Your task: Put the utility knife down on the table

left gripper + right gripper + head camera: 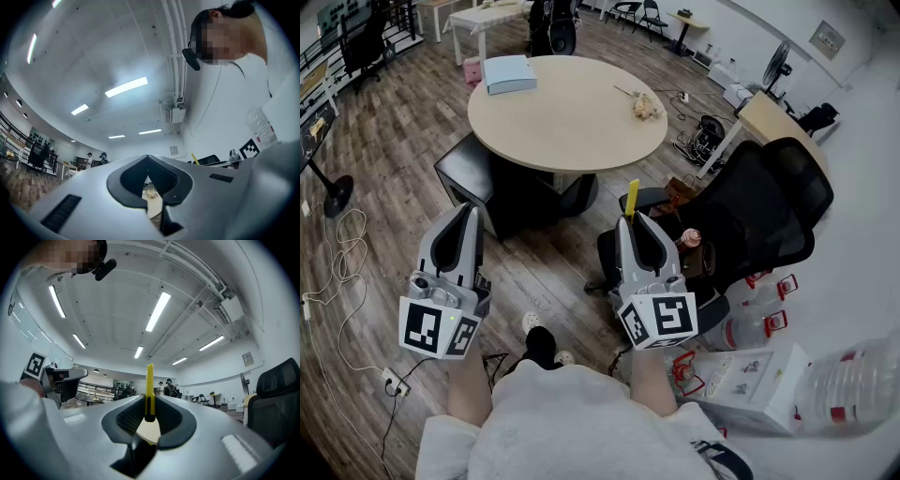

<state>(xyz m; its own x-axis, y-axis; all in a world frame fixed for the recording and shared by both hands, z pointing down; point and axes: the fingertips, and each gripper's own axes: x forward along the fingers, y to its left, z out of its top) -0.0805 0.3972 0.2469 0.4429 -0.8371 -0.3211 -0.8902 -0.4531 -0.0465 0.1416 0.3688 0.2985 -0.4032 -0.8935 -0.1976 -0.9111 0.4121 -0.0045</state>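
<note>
From the head view, the person holds both tools out low over the wood floor (384,141), short of the round bench (567,117) that sits at 12 o'clock. The left claw (471,214) points toward 12 with nothing showing at its tip. The right claw (634,219) points the same way, and the yellow utility knife (632,195) stands out of its tip toward the bench edge, in the air and not touching the top. On the bench a blue box (509,73) lies at about 11 o'clock and a small tan object (645,106) at about 1 o'clock. A black office chair (769,202) stands at 3 o'clock from the right claw, and clear water jugs (853,380) lie at 4 to 5 o'clock.

In the left gripper view, the dark pads (126,180) meet at their tips and hold nothing. Only a sliver of the pale bench top shows through the gap lower down. At 3 o'clock the other tool's marker cube (250,148) is in sight, with the yellow knife beside it. The person's white top fills the upper right.

In the right gripper view, the ribbed pads (125,420) are closed on the knife's lower end. Its yellow body rises straight up at 12 o'clock against the ceiling lights (157,311). The bench top shows pale just below the grip. The chair back sits at 3 o'clock.
</note>
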